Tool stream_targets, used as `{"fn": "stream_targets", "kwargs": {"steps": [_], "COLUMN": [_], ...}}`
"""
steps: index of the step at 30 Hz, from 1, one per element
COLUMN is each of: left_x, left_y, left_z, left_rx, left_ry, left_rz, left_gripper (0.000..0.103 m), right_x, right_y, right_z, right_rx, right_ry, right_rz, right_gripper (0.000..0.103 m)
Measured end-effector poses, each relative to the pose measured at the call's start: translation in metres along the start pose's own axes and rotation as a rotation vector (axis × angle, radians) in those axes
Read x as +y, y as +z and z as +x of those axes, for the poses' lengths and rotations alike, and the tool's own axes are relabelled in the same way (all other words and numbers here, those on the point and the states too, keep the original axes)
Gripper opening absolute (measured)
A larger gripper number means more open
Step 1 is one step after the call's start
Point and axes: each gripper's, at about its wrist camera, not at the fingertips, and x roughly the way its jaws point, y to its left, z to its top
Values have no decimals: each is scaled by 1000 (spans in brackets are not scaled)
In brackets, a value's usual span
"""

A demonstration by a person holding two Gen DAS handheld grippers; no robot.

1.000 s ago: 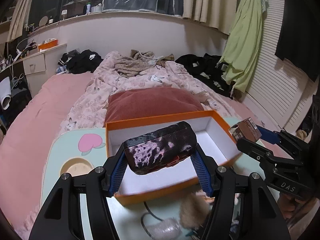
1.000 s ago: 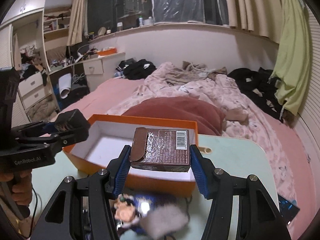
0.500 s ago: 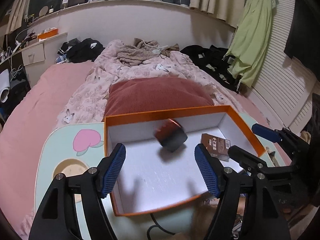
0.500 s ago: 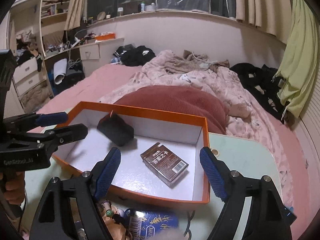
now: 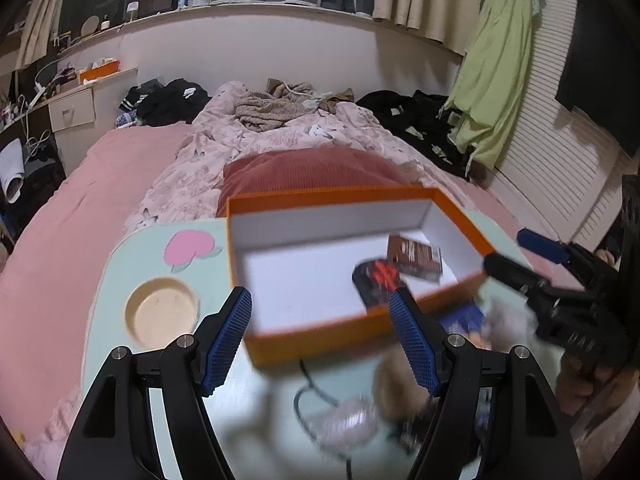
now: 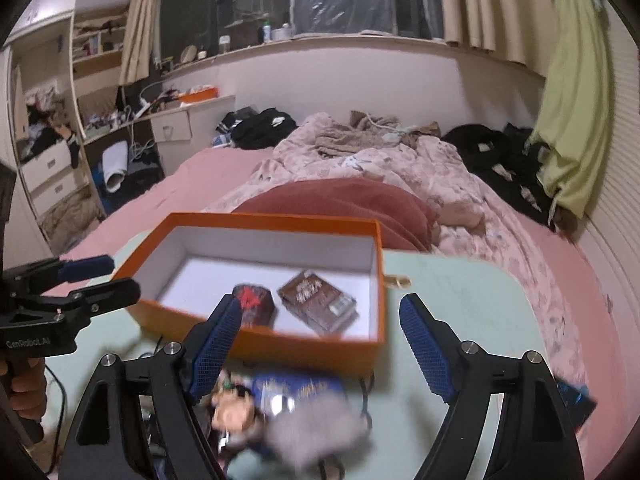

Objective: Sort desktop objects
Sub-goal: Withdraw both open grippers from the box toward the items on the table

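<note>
An orange box (image 5: 280, 338) with a white inside stands on the pale green table; it also shows in the right wrist view (image 6: 320, 346). Inside lie a black speaker with red markings (image 5: 374, 280) (image 6: 256, 300) and a brown printed carton (image 5: 416, 258) (image 6: 316, 300), side by side. My left gripper (image 5: 322, 338) is open and empty, just before the box's near wall. My right gripper (image 6: 320, 342) is open and empty over the box's near wall. A blue packet (image 6: 296, 392), a small figure (image 6: 230, 408) and a grey fluffy thing (image 6: 316, 436) lie on the table before the box.
The table (image 5: 160, 248) has a pink heart and a round cup recess (image 5: 162, 314). A black cable and a clear wrapped item (image 5: 340, 420) lie near its front. A bed with a red pillow (image 5: 312, 170) is behind the table.
Both grippers opened and dropped their loads into the box: the speaker from the left, the carton from the right. Both have since pulled back toward the near side of the table.
</note>
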Motion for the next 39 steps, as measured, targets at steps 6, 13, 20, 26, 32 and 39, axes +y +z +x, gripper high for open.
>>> {"fn": "stream_targets", "kwargs": {"steps": [6, 13, 20, 26, 32, 39], "left_x": [1, -5, -15, -15, -12, -7], "left_y": [-39, -83, -92, -95, -98, -85], "left_z": [-14, -6, 5, 6, 3, -10], "left_rx": [85, 199, 226, 220, 213, 144], "left_ry": [-3, 36, 71, 73, 88, 34], "left_rz": [42, 77, 132, 130, 115, 83], "left_gripper": [72, 72, 103, 103, 103, 97], "right_x": [-13, -32, -30, -30, -30, -30], "right_y": [-47, -95, -104, -106, -106, -106], "right_z": [-26, -26, -17, -18, -18, -18], "right_rx": [80, 195, 222, 216, 216, 216], "right_ry": [2, -54, -192, -193, -192, -192], "right_rz": [85, 174, 108, 111, 111, 112], "right_gripper": [85, 86, 103, 103, 103, 103]}}
